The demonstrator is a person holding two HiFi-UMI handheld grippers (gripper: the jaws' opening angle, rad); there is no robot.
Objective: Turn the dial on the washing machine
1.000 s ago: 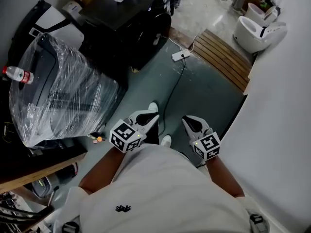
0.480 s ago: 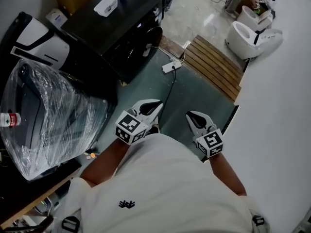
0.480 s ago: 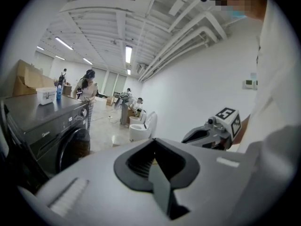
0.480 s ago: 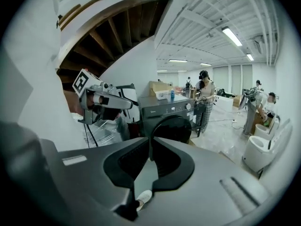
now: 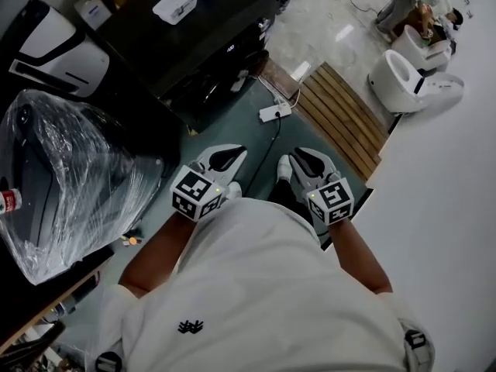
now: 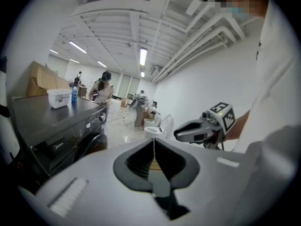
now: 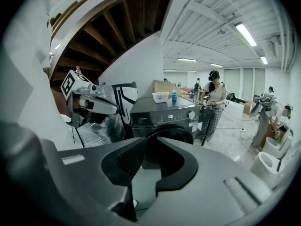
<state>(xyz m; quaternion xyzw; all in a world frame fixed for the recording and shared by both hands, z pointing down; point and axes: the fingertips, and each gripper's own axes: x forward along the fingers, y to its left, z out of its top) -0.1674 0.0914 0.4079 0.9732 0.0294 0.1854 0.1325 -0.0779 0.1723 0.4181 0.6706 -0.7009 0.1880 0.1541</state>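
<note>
The black front-loading washing machine [image 5: 203,45] stands on the floor ahead of me, well beyond both grippers. Its round silver dial [image 7: 191,114] sits at the right end of the control panel, and the same dial [image 6: 102,116] shows small in the left gripper view. My left gripper [image 5: 235,153] is held out in front of my body, its jaws shut with nothing between them. Beside it, my right gripper [image 5: 297,156] points at the machine's front; its jaws have just been opening and stand slightly apart with nothing between them.
A plastic-wrapped appliance [image 5: 70,169] stands left of the washer. A white power strip [image 5: 275,113] and its cable lie on the floor ahead. A wooden slat platform [image 5: 341,115] and a white toilet [image 5: 411,76] are at right. A white box [image 5: 177,2] tops the washer. A person [image 7: 214,105] stands beside it.
I have walked towards the washing machine, carrying both grippers forward. The two grippers now sit closer together, and the wrapped appliance has slid further left in the head view.
</note>
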